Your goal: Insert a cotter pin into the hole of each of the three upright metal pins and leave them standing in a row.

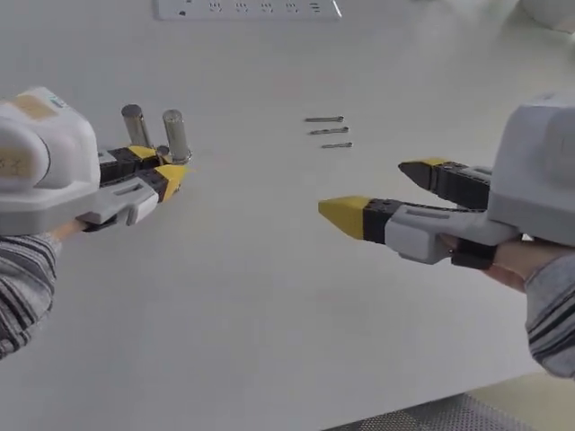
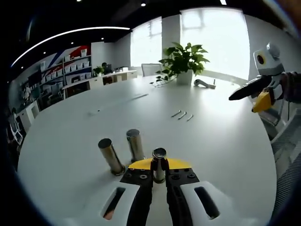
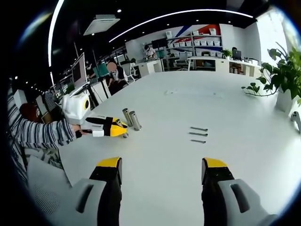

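Open-plan office with shelving and strip lights. A large white desk (image 1: 269, 296) carries the work. A power strip (image 1: 247, 8) sits at its far edge and a potted plant (image 2: 183, 61) at one end.

Three cotter pins (image 1: 328, 131) lie flat in a short stack of parallel lines, nearer the far edge than the near one, close together but not touching. Nothing grips them.

Two metal pins (image 2: 135, 145) stand upright side by side toward the desk's left side, close but apart.

Left tongs (image 1: 160, 164): jaws drawn in close on a third metal pin (image 2: 159, 165), upright between the yellow tips, just beside the standing pair on the near side. Whether its foot rests on the desk I cannot tell.

Right tongs (image 3: 162, 165): jaws spread wide, nothing between them, held above bare desk. They point toward the cotter pins and are well apart from them. In the head view they sit nearer the near edge than the cotter pins.

A striped sleeve (image 3: 40, 134) shows behind the left tongs.
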### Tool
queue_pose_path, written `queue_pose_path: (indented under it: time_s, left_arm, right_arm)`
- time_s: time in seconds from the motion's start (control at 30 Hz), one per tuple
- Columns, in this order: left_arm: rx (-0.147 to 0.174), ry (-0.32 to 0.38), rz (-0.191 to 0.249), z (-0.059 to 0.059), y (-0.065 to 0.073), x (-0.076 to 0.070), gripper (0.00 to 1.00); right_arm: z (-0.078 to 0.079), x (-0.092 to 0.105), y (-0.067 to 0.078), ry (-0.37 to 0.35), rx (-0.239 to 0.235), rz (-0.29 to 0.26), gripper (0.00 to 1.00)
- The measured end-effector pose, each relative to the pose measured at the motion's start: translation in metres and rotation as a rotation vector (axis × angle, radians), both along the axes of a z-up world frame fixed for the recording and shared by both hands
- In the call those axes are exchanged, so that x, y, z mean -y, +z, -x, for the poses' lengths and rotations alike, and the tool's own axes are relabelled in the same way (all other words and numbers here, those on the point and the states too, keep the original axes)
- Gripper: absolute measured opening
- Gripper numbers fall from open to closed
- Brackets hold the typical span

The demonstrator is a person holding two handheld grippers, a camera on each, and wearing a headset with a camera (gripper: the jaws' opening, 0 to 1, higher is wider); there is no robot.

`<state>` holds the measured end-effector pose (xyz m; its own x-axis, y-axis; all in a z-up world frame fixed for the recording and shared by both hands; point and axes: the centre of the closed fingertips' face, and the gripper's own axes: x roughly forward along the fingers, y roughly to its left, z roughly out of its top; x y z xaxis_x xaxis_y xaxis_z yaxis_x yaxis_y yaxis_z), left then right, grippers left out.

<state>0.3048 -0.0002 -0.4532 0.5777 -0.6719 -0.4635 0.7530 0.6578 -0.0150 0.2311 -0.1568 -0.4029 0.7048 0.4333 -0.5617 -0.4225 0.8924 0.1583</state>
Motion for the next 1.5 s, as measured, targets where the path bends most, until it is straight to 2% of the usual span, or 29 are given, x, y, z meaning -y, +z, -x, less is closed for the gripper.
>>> queue_pose_path:
  time_s: [0.3, 0.53, 0.67, 0.8, 1.13, 1.3, 1.4, 1.5]
  left_arm:
    - [-0.01, -0.066, 0.025, 0.018, 0.003, 0.032, 0.05]
    - [-0.013, -0.117, 0.013, 0.027, -0.002, 0.047, 0.05]
    - [-0.012, -0.139, 0.005, 0.03, -0.005, 0.051, 0.05]
    - [-0.015, -0.157, -0.023, 0.032, -0.01, 0.052, 0.05]
    - [-0.011, -0.169, -0.019, 0.031, -0.009, 0.052, 0.06]
    - [-0.014, -0.163, -0.037, 0.031, -0.012, 0.051, 0.07]
    - [-0.016, -0.151, -0.044, 0.03, -0.015, 0.05, 0.16]
    - [-0.014, -0.147, -0.044, 0.029, -0.014, 0.049, 0.18]
  right_arm:
    - [-0.007, 0.016, 0.003, -0.017, 0.004, 0.012, 0.65]
    - [-0.007, 0.018, 0.0, -0.018, -0.004, 0.01, 0.63]
    - [-0.007, 0.02, -0.002, -0.017, -0.009, 0.011, 0.62]
    - [-0.008, 0.023, -0.002, -0.015, -0.01, 0.013, 0.61]
    - [-0.009, 0.025, -0.007, -0.015, -0.017, 0.015, 0.6]
    - [-0.013, 0.025, -0.009, 0.026, -0.024, 0.051, 0.59]
    - [-0.018, 0.025, -0.008, 0.062, -0.023, 0.081, 0.58]
    - [-0.021, 0.026, -0.011, 0.111, -0.046, 0.11, 0.57]
